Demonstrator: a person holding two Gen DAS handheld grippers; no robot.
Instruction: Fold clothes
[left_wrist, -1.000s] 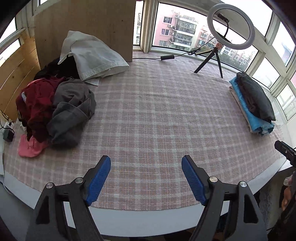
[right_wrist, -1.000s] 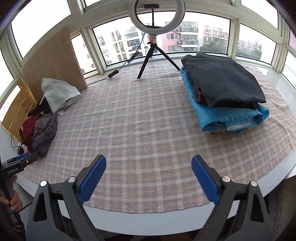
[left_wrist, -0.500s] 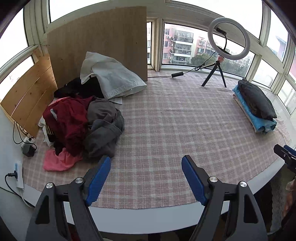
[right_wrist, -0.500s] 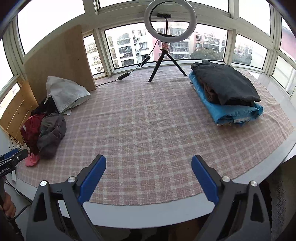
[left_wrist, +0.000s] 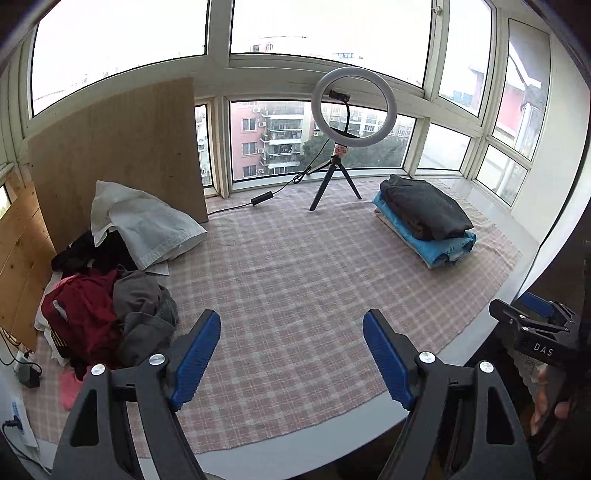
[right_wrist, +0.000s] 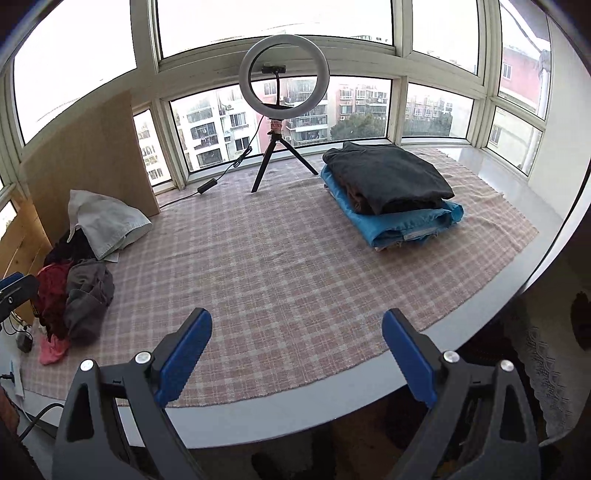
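On the checked cloth (left_wrist: 295, 295): unfolded heap (left_wrist: 107, 314) at left, awaiting folding; folded stack (left_wrist: 424, 218) at right, set aside as done. Left gripper (left_wrist: 291, 354) and right gripper (right_wrist: 297, 358) gape wide, empty, ready to fetch.

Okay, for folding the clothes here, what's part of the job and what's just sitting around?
Part of the job:
- pile of unfolded clothes
- folded stack
- checked cloth

Just sitting around:
- ring light on tripod
- wooden board
- power cable
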